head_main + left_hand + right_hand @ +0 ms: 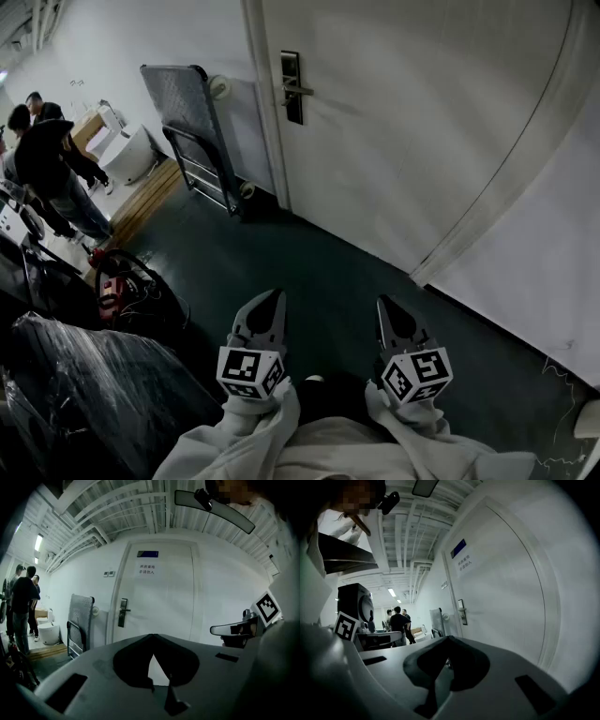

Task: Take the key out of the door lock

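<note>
The white door (pixel 422 112) stands shut ahead, with its dark lock plate and lever handle (pixel 292 86) near its left edge. The plate also shows far off in the left gripper view (pixel 123 612) and the right gripper view (pixel 462 611). I cannot make out a key at this distance. My left gripper (pixel 275 295) and right gripper (pixel 384 302) are low in the head view, side by side over the dark floor, well short of the door. Both point at it. Each has its jaws together at the tips (pixel 152 635) (pixel 448 638), with nothing between them.
A folded platform trolley (pixel 192 122) leans on the wall left of the door. People (pixel 47 150) stand further left by white fixtures. A red device with cables (pixel 117 281) and a plastic-wrapped bulk (pixel 84 394) lie at my left. Dark floor (pixel 319 253) runs to the door.
</note>
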`<state>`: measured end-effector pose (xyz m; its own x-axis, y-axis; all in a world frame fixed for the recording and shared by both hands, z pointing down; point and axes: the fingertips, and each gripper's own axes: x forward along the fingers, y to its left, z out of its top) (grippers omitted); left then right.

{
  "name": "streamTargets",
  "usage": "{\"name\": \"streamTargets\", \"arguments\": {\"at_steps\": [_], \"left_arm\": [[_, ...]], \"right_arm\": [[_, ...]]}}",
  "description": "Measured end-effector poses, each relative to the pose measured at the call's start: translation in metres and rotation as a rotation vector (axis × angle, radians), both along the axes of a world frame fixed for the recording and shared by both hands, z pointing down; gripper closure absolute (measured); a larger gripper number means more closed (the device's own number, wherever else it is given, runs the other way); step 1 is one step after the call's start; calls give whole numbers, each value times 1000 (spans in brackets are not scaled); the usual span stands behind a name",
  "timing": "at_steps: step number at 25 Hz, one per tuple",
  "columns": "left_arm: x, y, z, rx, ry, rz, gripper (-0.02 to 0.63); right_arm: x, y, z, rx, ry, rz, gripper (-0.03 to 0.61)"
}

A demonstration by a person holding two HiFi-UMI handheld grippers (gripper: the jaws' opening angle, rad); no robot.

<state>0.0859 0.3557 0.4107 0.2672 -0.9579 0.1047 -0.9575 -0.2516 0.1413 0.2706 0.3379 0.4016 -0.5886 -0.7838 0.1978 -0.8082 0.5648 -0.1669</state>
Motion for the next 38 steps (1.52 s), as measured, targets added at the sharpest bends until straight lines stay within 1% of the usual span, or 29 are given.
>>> {"name": "streamTargets", "arguments": {"at_steps": [8,12,17,26,31,38], "left_arm": [[2,1,0,3,-1,5,603],[1,-1,1,2,1,7,603],[-1,-4,1,3,-3,23,603],[-27,-7,9,1,-24,33,603],[-38,-10,12,-9,-17,14,603],[-53,-32,19,-18,-17,-11,603]], "right_arm": [[1,1,1,-2,-11,11,526],[-4,-1,3,-5,-10,5,526],[-9,-7,4,-15,-21,21,526],[-37,-14,11,-17,-22,16,526],[-46,-20,14,-32,-11,5,526],[-61,-45,22,-45,-13,-17,526]]}}
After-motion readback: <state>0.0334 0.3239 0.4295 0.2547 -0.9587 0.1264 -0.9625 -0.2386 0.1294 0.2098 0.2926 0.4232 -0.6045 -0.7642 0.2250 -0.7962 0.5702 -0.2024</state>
